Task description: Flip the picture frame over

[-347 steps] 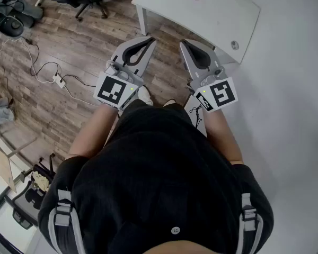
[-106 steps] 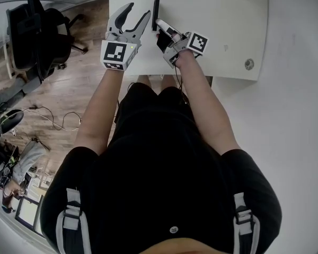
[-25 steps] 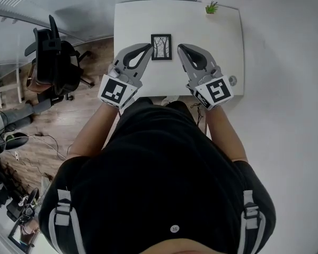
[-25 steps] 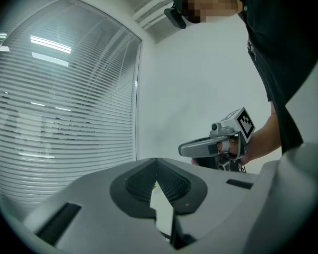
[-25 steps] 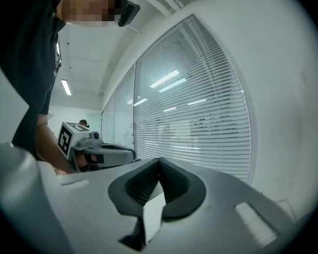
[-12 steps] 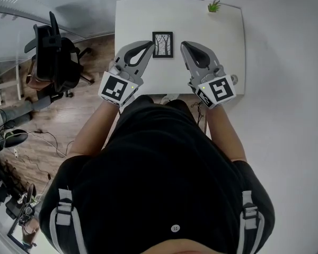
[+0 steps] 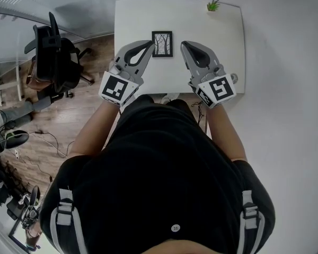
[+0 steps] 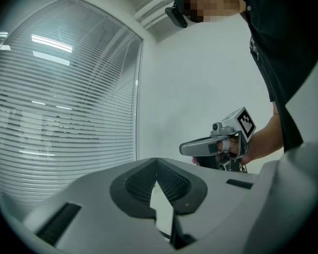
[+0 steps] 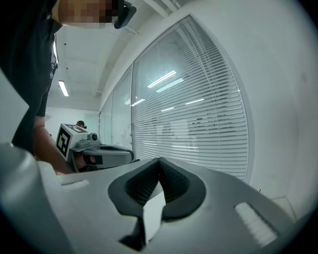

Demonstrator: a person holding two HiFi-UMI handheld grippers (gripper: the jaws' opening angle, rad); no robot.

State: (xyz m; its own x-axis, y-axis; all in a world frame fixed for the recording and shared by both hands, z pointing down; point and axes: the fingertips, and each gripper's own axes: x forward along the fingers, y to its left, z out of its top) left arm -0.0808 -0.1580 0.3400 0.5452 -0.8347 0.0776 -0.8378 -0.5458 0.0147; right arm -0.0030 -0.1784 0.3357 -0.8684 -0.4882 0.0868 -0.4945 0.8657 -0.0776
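The black picture frame (image 7: 162, 43) lies flat on the white table (image 7: 132, 20), its picture of bare trees facing up. My left gripper (image 7: 150, 43) is just left of the frame, jaws shut and empty. To the frame's right, a little apart from it, my right gripper (image 7: 183, 44) is also shut on nothing. Both point level over the table's near half. In the left gripper view the closed jaws (image 8: 157, 161) meet, with the right gripper (image 8: 214, 146) beyond. The right gripper view shows its closed jaws (image 9: 159, 161) and the left gripper (image 9: 98, 153).
A small green plant (image 7: 213, 5) stands at the table's far right corner. A round cable grommet (image 7: 233, 78) sits near the right front edge. A black office chair (image 7: 53, 52) stands on the wooden floor at the left. Window blinds (image 9: 201, 120) fill the background.
Over the last second nothing has visibly moved. About four seconds ago the right gripper held the frame on edge; now it lies picture side up with both grippers off it.
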